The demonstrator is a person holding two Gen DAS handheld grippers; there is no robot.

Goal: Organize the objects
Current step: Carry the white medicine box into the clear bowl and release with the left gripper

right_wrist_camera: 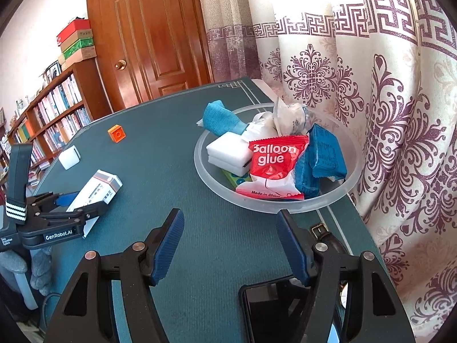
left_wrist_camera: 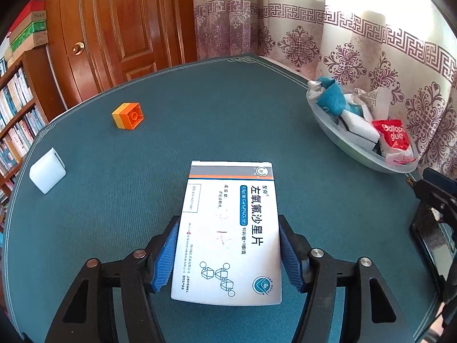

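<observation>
My left gripper (left_wrist_camera: 228, 225) is shut on a white medicine box (left_wrist_camera: 228, 228) with blue print, held just above the green table; the box (right_wrist_camera: 95, 190) and left gripper (right_wrist_camera: 82, 200) also show in the right wrist view. My right gripper (right_wrist_camera: 230, 220) is open and empty, in front of a clear bowl (right_wrist_camera: 285, 204). The bowl (left_wrist_camera: 342, 143) holds a red Balloon glue packet (right_wrist_camera: 274, 163), blue packets (right_wrist_camera: 325, 154), a white sponge (right_wrist_camera: 228, 151) and a blue cloth (right_wrist_camera: 221, 120). An orange block (left_wrist_camera: 128, 115) and a white cube (left_wrist_camera: 47, 170) lie on the table's left side.
A black phone (right_wrist_camera: 277, 308) lies under my right gripper near the table's front edge. A patterned curtain (right_wrist_camera: 385, 100) hangs right behind the bowl. A wooden door (left_wrist_camera: 128, 28) and a bookshelf (left_wrist_camera: 17, 108) stand beyond the table's far and left edges.
</observation>
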